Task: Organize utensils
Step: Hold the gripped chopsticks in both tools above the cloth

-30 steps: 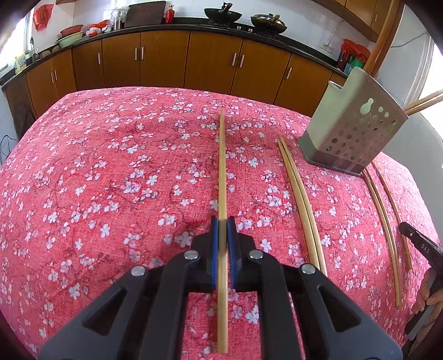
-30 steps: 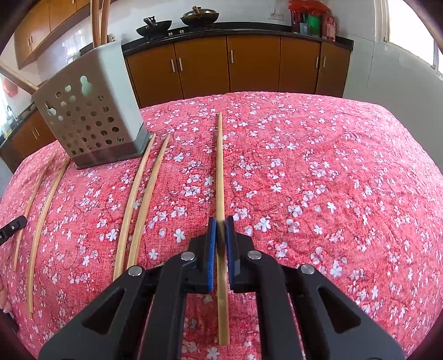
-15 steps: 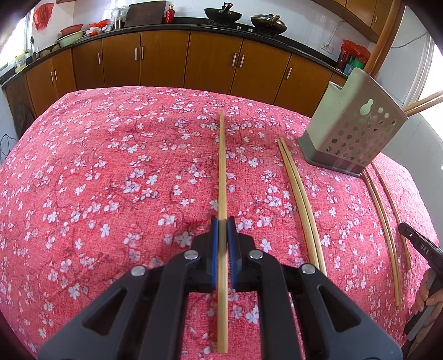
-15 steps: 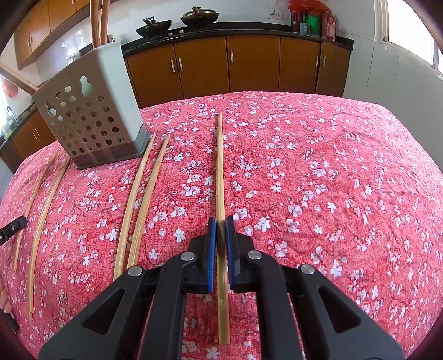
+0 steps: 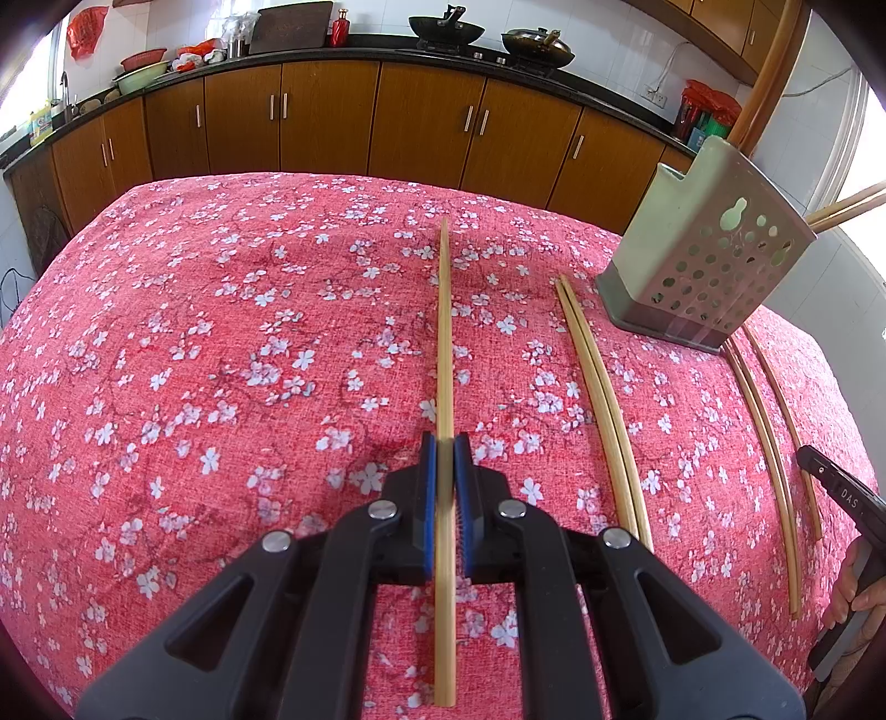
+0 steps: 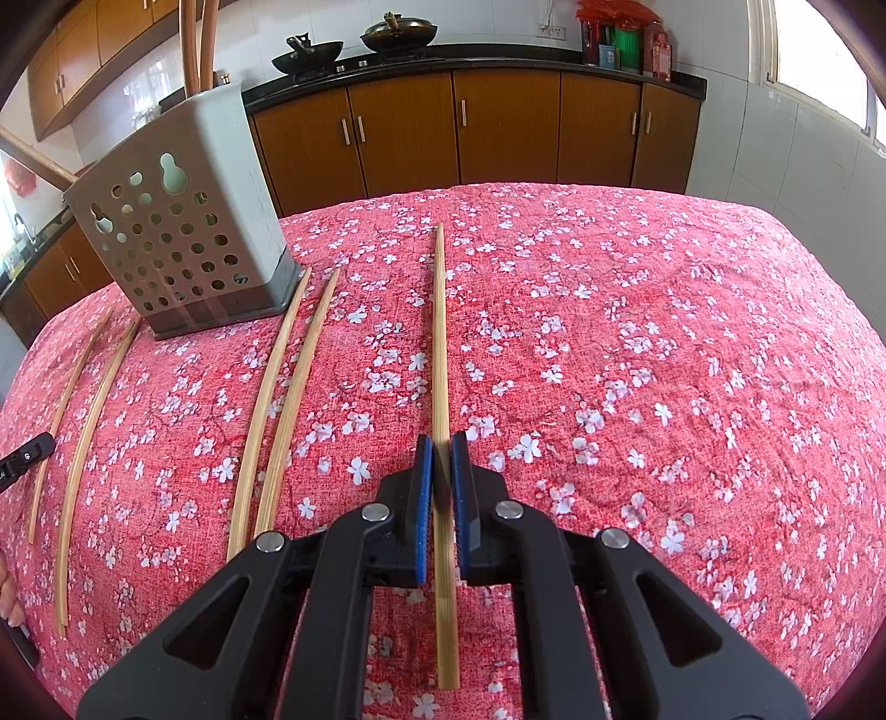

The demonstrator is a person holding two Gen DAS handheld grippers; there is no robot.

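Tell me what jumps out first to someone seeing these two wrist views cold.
In each wrist view a chopstick runs straight up the middle, clamped in the blue pads: the left hand-held gripper holds one chopstick, the right hand-held gripper another. Under everything spreads a red floral tablecloth. A grey perforated utensil holder stands at the far side between two pairs of loose chopsticks lying on the cloth.

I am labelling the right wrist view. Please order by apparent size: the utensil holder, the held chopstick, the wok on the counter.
1. Utensil holder.
2. Held chopstick, long but thin, magnified by nearness.
3. Wok, far away, so its smallness is unsure.
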